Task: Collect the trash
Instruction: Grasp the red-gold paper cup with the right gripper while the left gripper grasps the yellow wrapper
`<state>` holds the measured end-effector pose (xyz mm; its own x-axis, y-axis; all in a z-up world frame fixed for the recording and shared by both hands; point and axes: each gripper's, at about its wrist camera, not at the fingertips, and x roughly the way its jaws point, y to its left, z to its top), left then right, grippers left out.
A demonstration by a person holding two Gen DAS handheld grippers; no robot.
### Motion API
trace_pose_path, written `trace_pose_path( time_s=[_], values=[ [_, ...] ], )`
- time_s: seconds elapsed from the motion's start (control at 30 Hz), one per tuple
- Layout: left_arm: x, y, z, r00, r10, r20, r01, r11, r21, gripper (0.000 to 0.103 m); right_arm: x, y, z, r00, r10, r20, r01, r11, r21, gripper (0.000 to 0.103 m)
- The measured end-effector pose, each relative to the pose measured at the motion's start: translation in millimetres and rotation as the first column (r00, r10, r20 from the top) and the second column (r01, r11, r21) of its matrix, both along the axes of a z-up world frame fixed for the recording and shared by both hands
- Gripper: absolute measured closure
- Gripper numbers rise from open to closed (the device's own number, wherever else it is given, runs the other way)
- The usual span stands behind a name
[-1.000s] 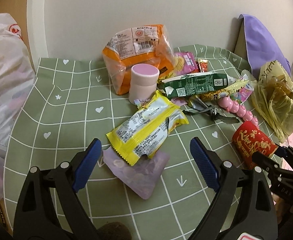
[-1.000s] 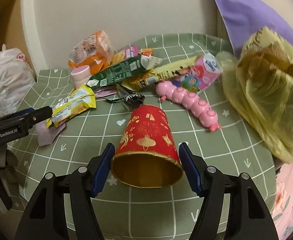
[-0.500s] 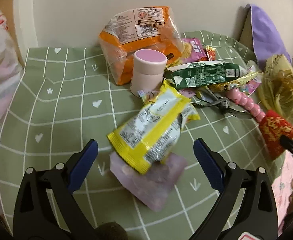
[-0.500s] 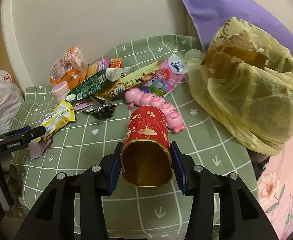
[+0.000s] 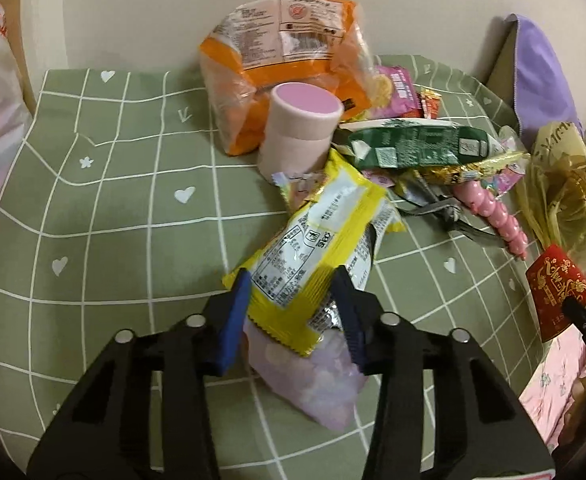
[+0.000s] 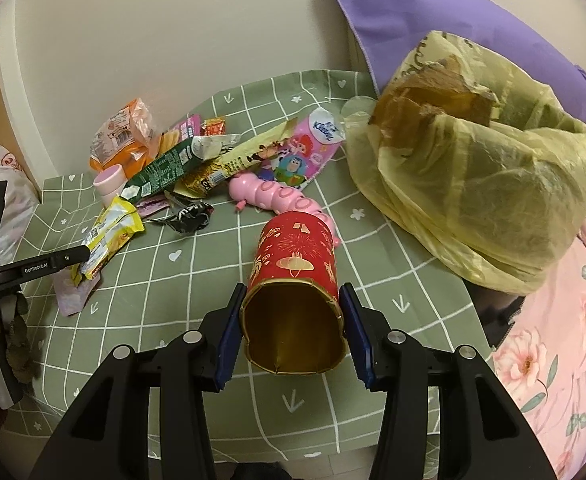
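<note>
Your left claw (image 5: 293, 300) is closing, its blue pads already pressing in on both sides of the yellow snack wrapper (image 5: 317, 248). The wrapper's near end is bunched between the pads, and the rest slants away toward the litter pile. A pale purple packet (image 5: 317, 384) lies under the wrapper's near end on the green checked cloth (image 5: 113, 208) that covers the tabletop; whether the pads also catch it, you cannot tell.

Your right claw (image 6: 293, 320) is clamped on the red paper cup (image 6: 297, 256). The cup lies on its side between the pads, its gold-lined mouth facing the camera and its rim squeezed slightly out of round.

Beyond the wrapper stands a pink round tub (image 5: 299, 132), upright, touching an orange snack bag (image 5: 281, 52) that leans toward the wall. To their right a green wrapper (image 5: 417, 146) rests across other packets, with a pink caterpillar toy (image 5: 493, 208) just beside them.

In the right wrist view the toy lies just behind the cup. The yellow plastic bag (image 6: 485, 184) sits at the right edge of the tabletop, open at the top, against a purple pillow (image 6: 433, 16). A white plastic bag (image 6: 1, 180) hangs off the far left.
</note>
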<state>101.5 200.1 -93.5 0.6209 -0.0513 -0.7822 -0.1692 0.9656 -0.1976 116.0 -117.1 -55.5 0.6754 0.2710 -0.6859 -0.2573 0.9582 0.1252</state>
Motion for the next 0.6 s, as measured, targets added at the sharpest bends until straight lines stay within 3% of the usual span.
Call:
trace_pose_path(
  time_s=[0.13,0.27,0.3,0.4,0.6],
  values=[
    [1,-9,6,1.0,-0.02,0.017,0.02,1.0,-0.003,0.09,-6,-6,2,1.0,-0.01,0.007,0.01,1.0,-0.005,0.059],
    [2,-21,14,0.997,-0.067,0.039,0.067,0.998,-0.001,0.093,-11,-14,7,1.0,-0.025,0.019,0.025,1.0,-0.007,0.059],
    [2,-23,14,0.996,-0.075,0.046,0.075,0.997,0.008,0.092,-12,-15,7,0.999,-0.028,0.019,0.028,1.0,-0.007,0.059],
    [0,-25,11,0.993,-0.107,0.045,0.107,0.994,0.001,0.056,-15,-20,8,0.999,-0.034,0.02,0.035,0.999,-0.007,0.059],
    [6,-28,-5,0.996,-0.081,-0.035,0.081,0.997,0.017,0.054,-22,-26,4,0.999,-0.043,0.012,0.043,0.999,-0.012,0.059]
  ],
)
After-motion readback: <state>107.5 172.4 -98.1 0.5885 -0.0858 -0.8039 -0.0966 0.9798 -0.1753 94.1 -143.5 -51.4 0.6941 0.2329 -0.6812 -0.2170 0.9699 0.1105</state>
